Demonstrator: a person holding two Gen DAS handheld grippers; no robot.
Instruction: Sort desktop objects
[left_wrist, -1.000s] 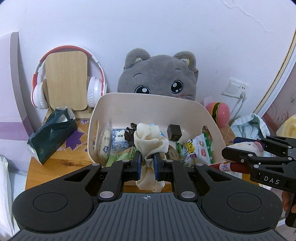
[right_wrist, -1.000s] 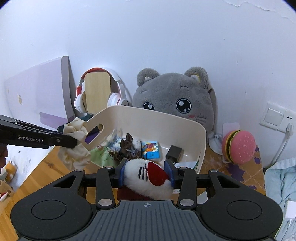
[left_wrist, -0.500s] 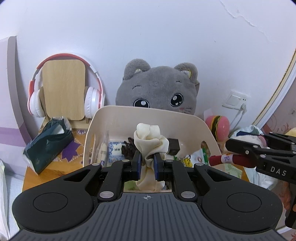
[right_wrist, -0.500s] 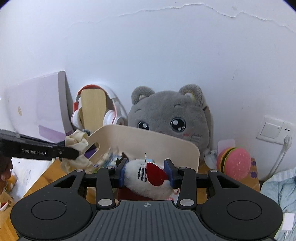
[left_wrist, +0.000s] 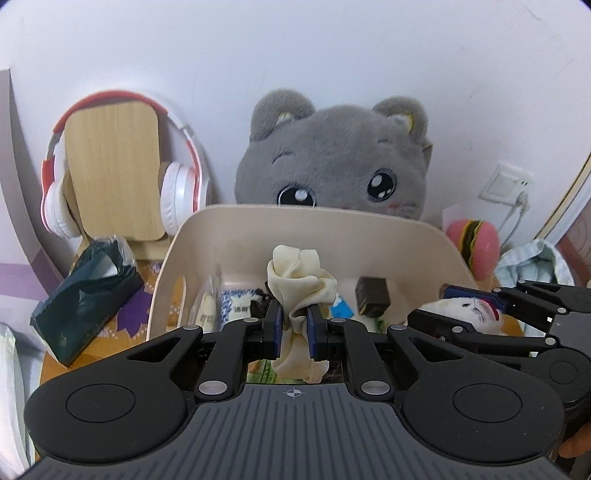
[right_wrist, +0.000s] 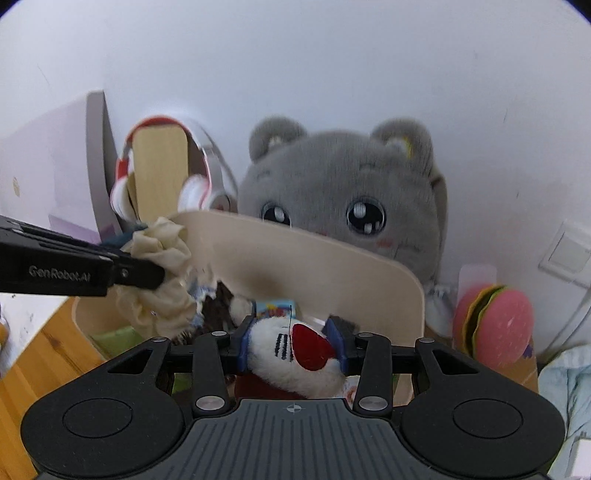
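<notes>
My left gripper (left_wrist: 295, 325) is shut on a cream cloth scrunchie (left_wrist: 299, 280) and holds it over the near side of a beige plastic basket (left_wrist: 314, 229). My right gripper (right_wrist: 291, 343) is shut on a small white plush toy with a red patch (right_wrist: 295, 354) over the basket's right part (right_wrist: 332, 258). The plush and right gripper also show in the left wrist view (left_wrist: 465, 310). The scrunchie and left gripper show in the right wrist view (right_wrist: 162, 258). The basket holds snack packets and a dark small box (left_wrist: 371, 299).
A big grey cat plush (left_wrist: 340, 158) sits behind the basket against the wall. Red-white headphones on a wooden stand (left_wrist: 114, 173) are at the back left, a dark green packet (left_wrist: 85, 295) left of the basket, a burger toy (left_wrist: 472, 247) right, a wall socket (left_wrist: 506, 184) beyond.
Both grippers have moved closer to the basket, still holding their items. The right gripper with the plush has come nearer to the left gripper, over the basket's right part.
</notes>
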